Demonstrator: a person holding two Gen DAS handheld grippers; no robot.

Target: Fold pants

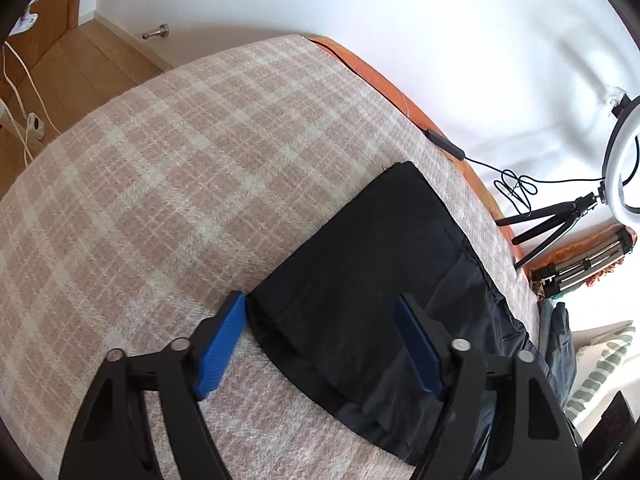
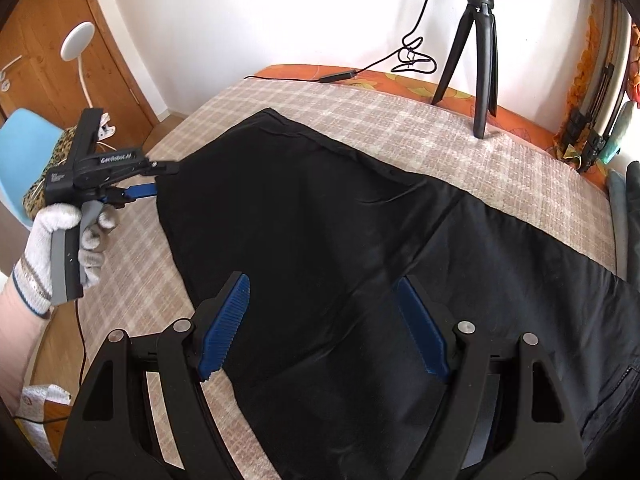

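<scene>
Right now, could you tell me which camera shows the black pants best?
The right wrist view: the black pants spread across nearly the whole frame on the plaid blanket. The left wrist view shows only one folded end.

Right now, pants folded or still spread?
Partly folded: the pants lie flat on the plaid blanket as one wide dark panel, legs apparently doubled. No further fold visible.

One black pants (image 2: 320, 216); two grippers (image 1: 320, 340) (image 2: 320, 328); one plaid blanket (image 1: 160, 160); one ring light (image 1: 624, 168); two tripods (image 2: 480, 52) (image 1: 584, 268).
</scene>
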